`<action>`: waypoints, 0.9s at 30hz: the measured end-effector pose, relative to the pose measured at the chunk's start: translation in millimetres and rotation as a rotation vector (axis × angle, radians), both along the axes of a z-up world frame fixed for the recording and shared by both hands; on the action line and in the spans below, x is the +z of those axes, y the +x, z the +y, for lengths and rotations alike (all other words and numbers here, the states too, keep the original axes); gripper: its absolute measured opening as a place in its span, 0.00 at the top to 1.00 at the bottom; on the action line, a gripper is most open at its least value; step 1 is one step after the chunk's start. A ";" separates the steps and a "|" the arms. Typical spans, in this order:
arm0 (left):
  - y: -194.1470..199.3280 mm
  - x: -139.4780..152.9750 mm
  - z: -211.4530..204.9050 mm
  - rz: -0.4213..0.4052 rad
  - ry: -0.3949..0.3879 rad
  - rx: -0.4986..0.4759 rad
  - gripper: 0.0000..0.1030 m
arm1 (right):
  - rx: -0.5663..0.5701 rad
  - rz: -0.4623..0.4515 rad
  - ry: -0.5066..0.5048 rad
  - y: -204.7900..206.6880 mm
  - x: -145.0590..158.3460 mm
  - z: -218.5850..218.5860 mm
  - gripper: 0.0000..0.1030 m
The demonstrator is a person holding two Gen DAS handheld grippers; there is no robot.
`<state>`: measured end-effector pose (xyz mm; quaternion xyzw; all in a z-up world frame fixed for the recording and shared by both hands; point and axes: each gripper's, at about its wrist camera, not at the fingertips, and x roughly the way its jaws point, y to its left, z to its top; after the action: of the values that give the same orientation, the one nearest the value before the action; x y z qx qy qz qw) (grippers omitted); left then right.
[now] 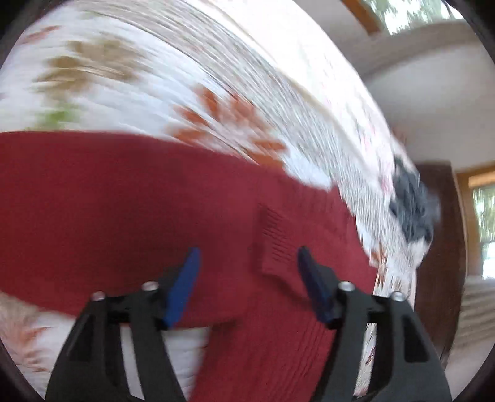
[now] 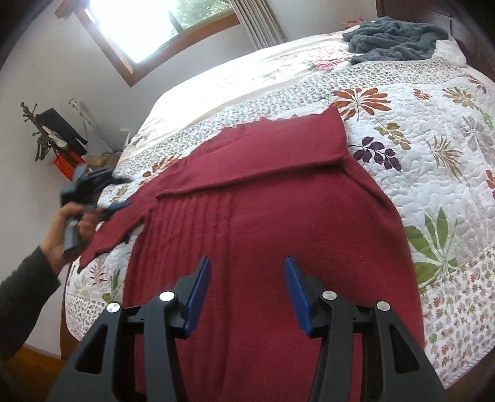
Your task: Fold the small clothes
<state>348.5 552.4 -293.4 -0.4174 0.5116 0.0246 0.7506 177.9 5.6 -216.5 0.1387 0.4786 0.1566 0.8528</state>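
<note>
A dark red knit sweater [image 2: 278, 216] lies flat on the floral quilt [image 2: 433, 154]. One sleeve [image 2: 278, 154] is folded across its chest; the other sleeve [image 2: 114, 228] sticks out to the left. My right gripper [image 2: 247, 262] hovers open over the sweater's lower body with nothing between its blue pads. A hand [image 2: 71, 222] holds my left gripper [image 2: 119, 207] at that left sleeve. In the blurred left wrist view, the left gripper [image 1: 249, 252] is open just over the red sweater [image 1: 123, 201], with a ribbed cuff [image 1: 272, 241] between its fingers.
A crumpled grey blanket [image 2: 393, 40] lies near the head of the bed and shows as a blanket [image 1: 411, 207] in the left wrist view. A window [image 2: 148, 24] and a stand with dark items [image 2: 52, 133] are beyond the bed's left edge.
</note>
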 end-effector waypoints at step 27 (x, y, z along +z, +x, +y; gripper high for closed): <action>-219.9 -41.4 253.7 0.101 -0.003 0.607 0.84 | 0.172 0.011 -0.033 -15.6 15.7 109.2 0.48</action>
<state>128.6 806.1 -334.8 -0.5505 0.4004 0.2678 0.6818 162.2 114.7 -200.8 0.0838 0.4958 0.2208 0.8357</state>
